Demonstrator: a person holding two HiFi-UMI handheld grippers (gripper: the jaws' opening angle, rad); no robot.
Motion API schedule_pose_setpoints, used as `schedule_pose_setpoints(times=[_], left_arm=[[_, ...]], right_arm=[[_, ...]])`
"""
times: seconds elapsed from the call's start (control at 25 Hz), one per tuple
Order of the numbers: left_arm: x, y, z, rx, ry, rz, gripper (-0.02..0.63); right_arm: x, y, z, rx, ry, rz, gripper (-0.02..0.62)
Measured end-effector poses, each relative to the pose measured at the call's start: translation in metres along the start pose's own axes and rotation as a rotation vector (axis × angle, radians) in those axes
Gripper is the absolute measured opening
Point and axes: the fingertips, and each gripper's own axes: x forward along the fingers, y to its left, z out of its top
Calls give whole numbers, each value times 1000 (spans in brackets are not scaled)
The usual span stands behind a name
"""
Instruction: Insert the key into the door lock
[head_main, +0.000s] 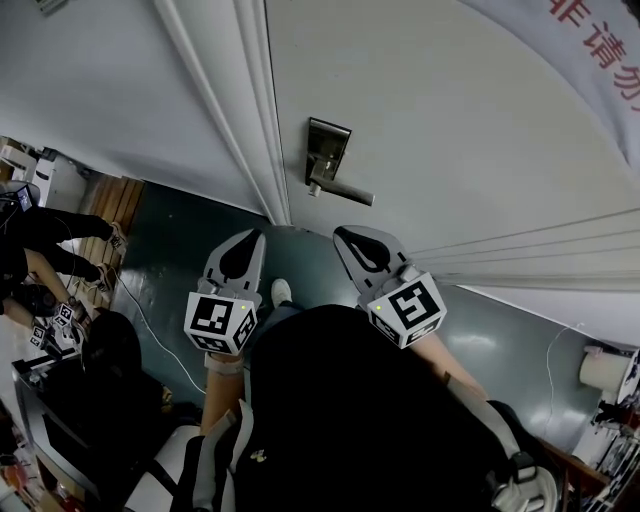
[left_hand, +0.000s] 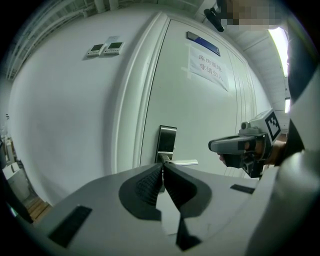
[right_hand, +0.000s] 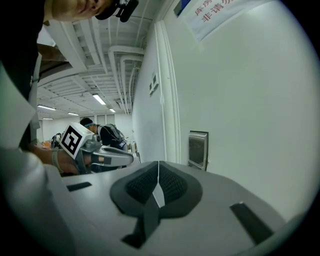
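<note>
Head view: the white door (head_main: 450, 120) fills the upper frame, with the door lock (head_main: 327, 152) near its left edge and a lever handle (head_main: 345, 192) just beneath. The left claw (head_main: 252, 238) and right claw (head_main: 345, 238) are held side by side below the lock, apart from it, over dark green floor (head_main: 180, 240).

Left gripper view: the left claw (left_hand: 162, 167) is pinched fully together, its tips aimed at the door lock (left_hand: 166, 144) straight ahead. Whether a key sits between them cannot be made out. The right claw (left_hand: 215, 146) shows at the right, level with the handle. A paper notice (left_hand: 207, 69) hangs high on the door.

Right gripper view: the right claw (right_hand: 158, 165) is likewise pressed together with nothing discernible in it. The door lock (right_hand: 198, 149) lies just right of its tips, and the left claw (right_hand: 127, 159) shows at the left.
</note>
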Motion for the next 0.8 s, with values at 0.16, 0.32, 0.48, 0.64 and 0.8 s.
schedule_pose_setpoints(times=[0.16,0.32,0.48,0.64,0.8], left_arm=[[-3,2,-9,0,10,7,9],[-9,4,-16,-15,21,16,9],[-10,3,-19,-20,22,13,9],[-11,2,-21,-22,24,9,9],[-14,2,-22,-32,25,8,9]], right_arm=[[1,5,-4,-21,22,10,15],[3,8,-10,14,19,27,15],[4,9,-14,21,22,25,17],[4,13,-18,24,27,25,15],[4,14,-19,26,26,24,17]])
